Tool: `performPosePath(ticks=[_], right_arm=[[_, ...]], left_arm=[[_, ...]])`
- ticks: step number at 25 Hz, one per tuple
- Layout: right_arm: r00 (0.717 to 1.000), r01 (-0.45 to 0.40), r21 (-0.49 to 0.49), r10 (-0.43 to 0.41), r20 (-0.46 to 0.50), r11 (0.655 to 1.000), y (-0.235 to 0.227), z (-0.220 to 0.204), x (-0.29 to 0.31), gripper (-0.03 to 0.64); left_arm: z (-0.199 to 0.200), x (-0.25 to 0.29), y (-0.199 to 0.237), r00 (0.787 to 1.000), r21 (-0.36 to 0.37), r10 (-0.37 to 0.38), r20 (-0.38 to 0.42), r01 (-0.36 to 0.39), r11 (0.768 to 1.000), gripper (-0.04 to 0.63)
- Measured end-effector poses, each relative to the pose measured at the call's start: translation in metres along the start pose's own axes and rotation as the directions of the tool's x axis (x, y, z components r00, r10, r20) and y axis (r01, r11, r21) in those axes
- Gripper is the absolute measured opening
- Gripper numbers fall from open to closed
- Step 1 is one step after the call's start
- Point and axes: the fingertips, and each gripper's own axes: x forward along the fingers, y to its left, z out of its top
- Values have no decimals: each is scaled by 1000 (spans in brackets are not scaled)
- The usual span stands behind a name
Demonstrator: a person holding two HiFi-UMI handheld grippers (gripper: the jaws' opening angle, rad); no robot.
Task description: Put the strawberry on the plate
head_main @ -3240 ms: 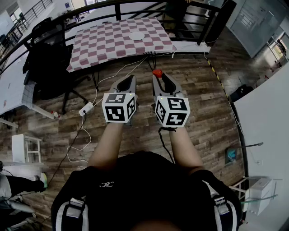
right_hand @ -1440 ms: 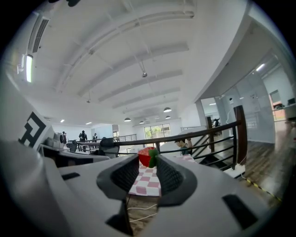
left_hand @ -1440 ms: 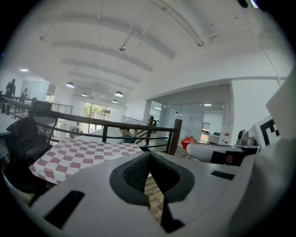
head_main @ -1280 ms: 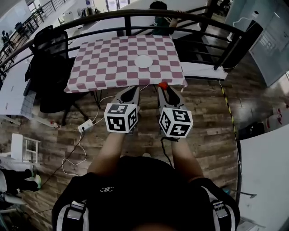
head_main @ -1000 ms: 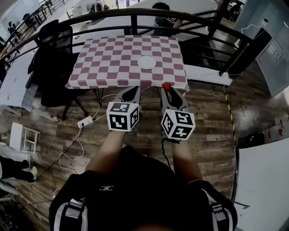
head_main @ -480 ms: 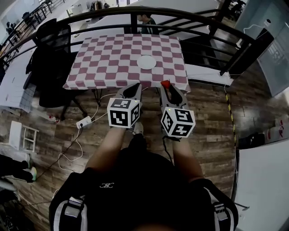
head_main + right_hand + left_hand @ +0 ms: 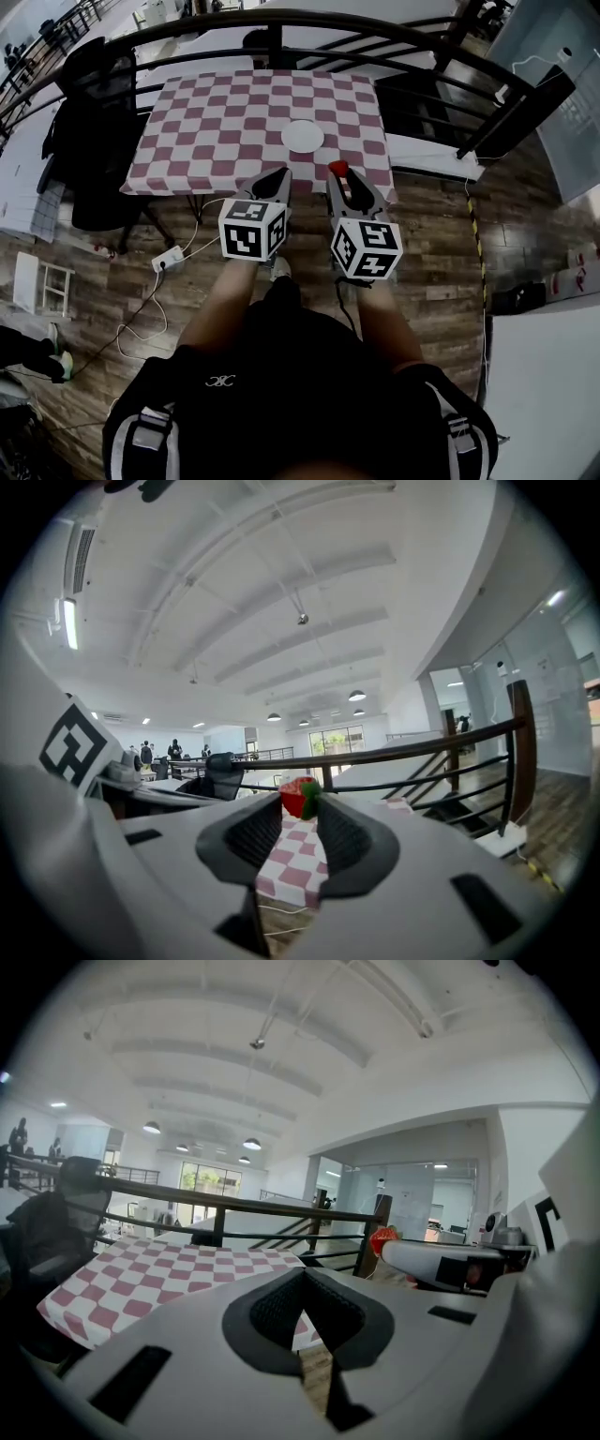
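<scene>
Checkered table (image 7: 216, 117) carries 1 white plate (image 7: 303, 137)

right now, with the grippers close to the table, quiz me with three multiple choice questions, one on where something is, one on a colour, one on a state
1. Where is the plate?
A. on the checked tablecloth
B. on a shelf
C. in a sink

2. What colour are the tablecloth's checks?
A. blue and white
B. dark red and white
C. green and yellow

3. The strawberry is:
A. lying on the plate
B. lying in a bowl
C. gripped at the tips of the right gripper

Answers:
1 A: the head view shows the white plate sitting on the cloth.
2 B: the squares alternate dark red and white.
3 C: the right gripper view shows its jaws closed on the red fruit, short of the plate.
</scene>
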Motion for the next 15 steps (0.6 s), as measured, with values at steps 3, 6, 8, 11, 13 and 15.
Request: performPosePath(ticks=[3,6,8,11,13,15], right_arm=[[1000,-15,-5,15,-24,1000,-7,-1,36,126],[998,-14,-7,14,-63,1000,-17,-7,70,125],[996,-8,-10,7,-89,1000,-27,-11,91,125],[993,-7,-15,5,-117,1000,-41,-14,127,124],[990,-10,-13,8,-141,1000,-48,-19,151,123],[987,-13,-14,10,-163,1000,-54,-25,176,123]], left_arm=[[12,29,20,1000,-10,1,-5,-1,1000,-3],[18,58,37,1000,-14,-8,-26,8,1000,-3],[21,78,46,999,-16,-31,-41,30,999,-3],[26,106,68,997,-18,-53,-53,52,998,-3],[26,124,85,996,-31,-53,-67,51,998,-3],[25,143,102,995,-43,-55,-77,52,998,-3]])
